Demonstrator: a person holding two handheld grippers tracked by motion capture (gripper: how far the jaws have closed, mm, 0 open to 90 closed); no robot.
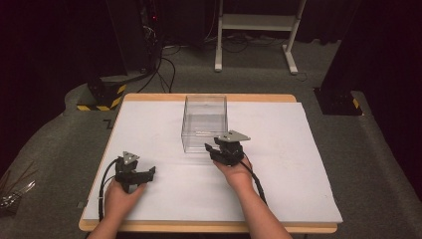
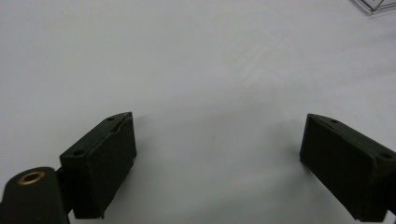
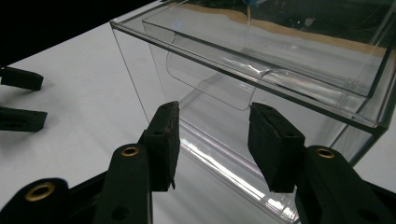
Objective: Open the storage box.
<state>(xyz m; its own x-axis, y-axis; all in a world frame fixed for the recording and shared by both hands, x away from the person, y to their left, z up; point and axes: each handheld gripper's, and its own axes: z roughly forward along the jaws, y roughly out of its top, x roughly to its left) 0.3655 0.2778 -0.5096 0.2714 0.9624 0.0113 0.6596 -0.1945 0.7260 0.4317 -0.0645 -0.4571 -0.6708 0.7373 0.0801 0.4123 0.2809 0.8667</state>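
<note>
The right gripper, jaws parted, faces the clear box just ahead, seemingly approaching its front handle; next it likely must close there. The left gripper rests open, box well off.

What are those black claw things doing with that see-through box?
A person sits at a table with a white mat and holds a black gripper in each hand. The right gripper is open and pointed at the front of the clear plastic box, right up close to it, with nothing pinched between its jaws. The left gripper is open too, resting off to the side over the bare mat. The box looks empty, and nothing has been picked up yet.
</note>
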